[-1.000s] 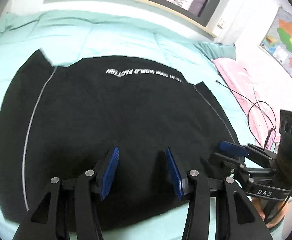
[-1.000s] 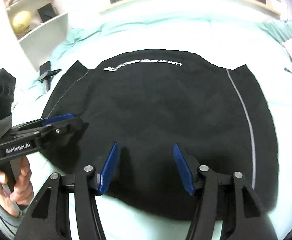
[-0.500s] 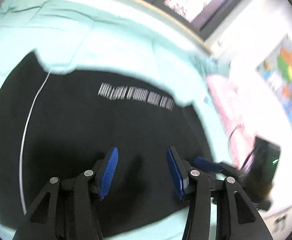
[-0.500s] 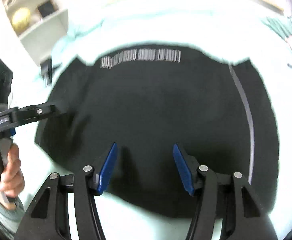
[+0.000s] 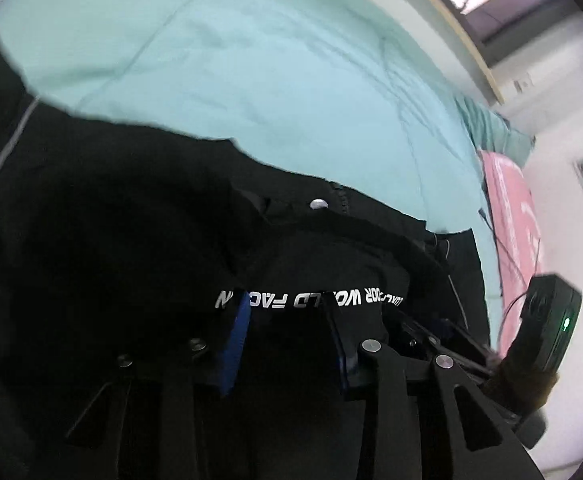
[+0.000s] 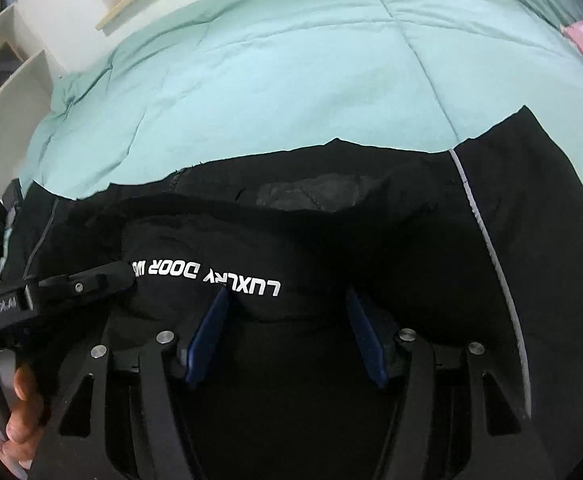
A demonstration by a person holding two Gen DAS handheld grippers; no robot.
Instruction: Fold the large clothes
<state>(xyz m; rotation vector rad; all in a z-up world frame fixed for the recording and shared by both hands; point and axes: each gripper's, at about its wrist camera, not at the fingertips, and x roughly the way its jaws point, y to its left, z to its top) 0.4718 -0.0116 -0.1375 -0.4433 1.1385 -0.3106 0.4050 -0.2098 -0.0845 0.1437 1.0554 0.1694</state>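
Mint-green bedding fills the upper half of both wrist views, quilted in broad panels, with a pale wooden sill and a dark window frame at the upper right of the left view. A pink cloth lies along the right edge of that view, and white shelving stands at the upper left of the right view.

Across the lower half of both views lies the black garment, spread on the bedding. Its band with white lettering is folded over toward the cameras and sits just above the fingertips. A grey stripe runs down the right side in the right view, and a small silver snap shows near the garment's far edge in the left view.

In the left view, the left gripper has its 2 blue pads set at a moderate gap and closing, with the lettered fold of black fabric between them; whether the pads already press on it I cannot tell.

In the right view, the right gripper holds its blue pads wider, black fabric bunched between them, contact unclear. At the lower left of that view a hand grips the other tool's handle.
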